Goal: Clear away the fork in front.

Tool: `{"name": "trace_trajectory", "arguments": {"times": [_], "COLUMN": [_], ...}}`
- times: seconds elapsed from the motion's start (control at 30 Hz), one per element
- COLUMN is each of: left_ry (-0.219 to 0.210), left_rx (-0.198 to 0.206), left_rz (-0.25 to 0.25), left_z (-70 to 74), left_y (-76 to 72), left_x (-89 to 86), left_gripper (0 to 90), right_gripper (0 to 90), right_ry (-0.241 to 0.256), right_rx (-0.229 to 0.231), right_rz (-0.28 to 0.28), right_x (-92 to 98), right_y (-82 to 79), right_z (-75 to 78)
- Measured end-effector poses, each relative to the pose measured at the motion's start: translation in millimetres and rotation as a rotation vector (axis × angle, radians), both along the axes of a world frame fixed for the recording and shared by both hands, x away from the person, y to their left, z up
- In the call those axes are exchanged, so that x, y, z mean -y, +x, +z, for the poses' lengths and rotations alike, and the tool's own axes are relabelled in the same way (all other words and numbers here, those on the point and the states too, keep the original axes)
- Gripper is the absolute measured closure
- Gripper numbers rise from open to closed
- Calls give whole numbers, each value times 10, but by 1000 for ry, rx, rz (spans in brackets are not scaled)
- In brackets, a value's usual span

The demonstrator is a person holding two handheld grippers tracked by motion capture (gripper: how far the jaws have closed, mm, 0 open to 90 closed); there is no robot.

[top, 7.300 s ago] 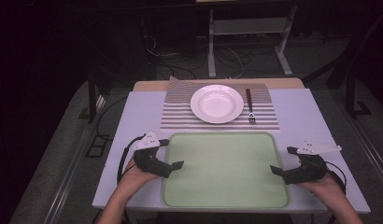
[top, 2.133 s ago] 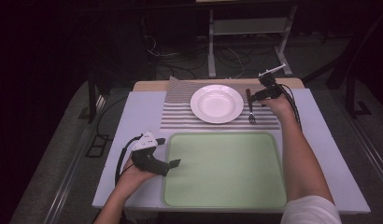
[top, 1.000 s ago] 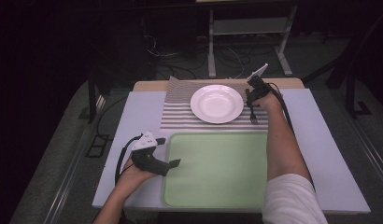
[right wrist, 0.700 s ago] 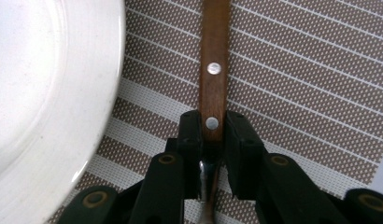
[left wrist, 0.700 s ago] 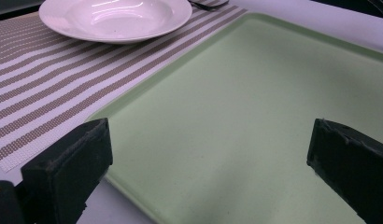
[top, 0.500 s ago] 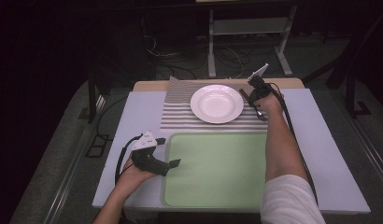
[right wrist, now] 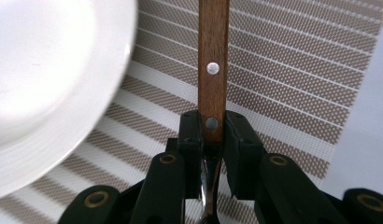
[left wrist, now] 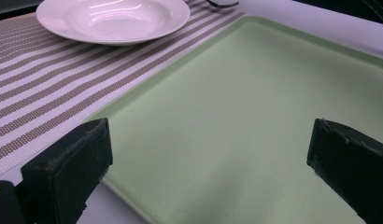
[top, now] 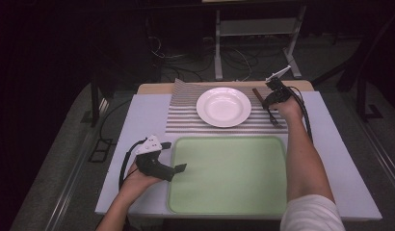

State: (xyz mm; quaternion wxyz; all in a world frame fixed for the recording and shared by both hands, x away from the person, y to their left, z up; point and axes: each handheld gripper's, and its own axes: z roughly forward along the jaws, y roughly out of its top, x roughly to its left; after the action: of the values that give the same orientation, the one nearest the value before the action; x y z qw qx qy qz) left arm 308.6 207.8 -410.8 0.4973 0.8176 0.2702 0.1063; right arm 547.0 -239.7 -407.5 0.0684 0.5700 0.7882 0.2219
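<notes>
We see the right gripper [right wrist: 213, 133] clamped on the fork [right wrist: 213, 56] by its wooden handle, just right of the plate [top: 223, 106] on the striped mat [top: 183, 115] — handle pointing away, tines toward the green tray [top: 229, 175]. Left gripper [left wrist: 203, 154] wide open, empty, at the tray's left edge.
</notes>
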Motion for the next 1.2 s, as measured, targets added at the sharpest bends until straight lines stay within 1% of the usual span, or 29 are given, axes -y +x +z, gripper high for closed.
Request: {"name": "trace_trajectory", "arguments": {"times": [0.03, 0.1, 0.13, 0.17, 0.2, 0.23, 0.27, 0.33, 0.37, 0.4, 0.43, 0.53, 0.57, 0.6, 0.63, 0.67, 0.7, 0.73, 0.77, 0.87, 0.93, 1.03, 1.07, 1.1, 1.13, 1.2], "left_ry": [-10, -17, -17, -16, -15, -14, -14, -14, -12, -7, -7, -5, -5, -5, 3, 3, 7, 7, 10, 9, 6, 1, 4, 0, -6, -11], "left_rx": [0, 0, 0, 0, 0, 0, 1, 3, 3, 4, 4, 12, 12, 12, 13, 13, 12, 12, 13, 15, 16, 17, 22, 21, 22, 26], "left_rz": [0, 0, 0, 1, 1, 1, 1, 1, -1, -1, -1, 4, 7, 7, 7, 7, 6, 6, 10, 17, 20, 32, 32, 37, 47, 50], "left_z": [8, 11, 11, 11, 11, 11, 11, 11, 11, 14, 14, 20, 19, 19, 17, 17, 12, 12, 8, 11, 14, 33, 43, 54, 78, 91], "left_y": [2, 1, 1, -1, -2, -4, -5, -5, -6, -9, -9, -10, -8, -8, -2, -2, 3, 3, 3, 9, 14, 25, 35, 42, 61, 71], "left_x": [-5, -6, -6, -5, -4, -3, -1, 4, 5, 7, 7, 21, 25, 25, 34, 34, 48, 48, 63, 77, 82, 109, 112, 120, 133, 142], "left_gripper": [0, 0, 0, 0, 0, 0, 0, 0, 0, 0, 0, 0, 0, 0, 0, 0, 0, 0, 0, 0, 0, 0, 0, 0, 0, 0], "right_gripper": [769, 769, 769, 769, 769, 769, 769, 769, 769, 769, 769, 769, 769, 769, 768, 768, 768, 768, 769, 769, 768, 768, 768, 768, 769, 768], "right_ry": [19, 43, 43, 51, 84, 84, 108, 120, 120, 129, 143, 159, 170, 170, 190, 190, 220, 220, 242, 273, 286, 294, 310, 310, 334, 332], "right_rx": [25, 55, 55, 71, 101, 101, 121, 142, 142, 169, 183, 228, 239, 239, 261, 261, 279, 279, 302, 327, 349, 363, 378, 378, 392, 399], "right_rz": [0, 7, 7, 9, 20, 20, 35, 50, 50, 70, 83, 121, 131, 131, 149, 149, 166, 166, 189, 227, 256, 284, 305, 305, 322, 331], "right_x": [31, 66, 66, 82, 125, 125, 154, 172, 172, 176, 176, 169, 171, 171, 179, 179, 185, 185, 181, 161, 139, 117, 103, 103, 88, 75], "right_y": [-78, -159, -159, -201, -296, -296, -371, -461, -461, -559, -609, -766, -814, -814, -905, -905, -1005, -1005, -1089, -1194, -1264, -1328, -1394, -1394, -1459, -1489], "right_z": [56, 114, 114, 145, 205, 205, 242, 276, 276, 303, 310, 329, 332, 332, 341, 341, 357, 357, 376, 406, 432, 458, 480, 480, 495, 507]}}
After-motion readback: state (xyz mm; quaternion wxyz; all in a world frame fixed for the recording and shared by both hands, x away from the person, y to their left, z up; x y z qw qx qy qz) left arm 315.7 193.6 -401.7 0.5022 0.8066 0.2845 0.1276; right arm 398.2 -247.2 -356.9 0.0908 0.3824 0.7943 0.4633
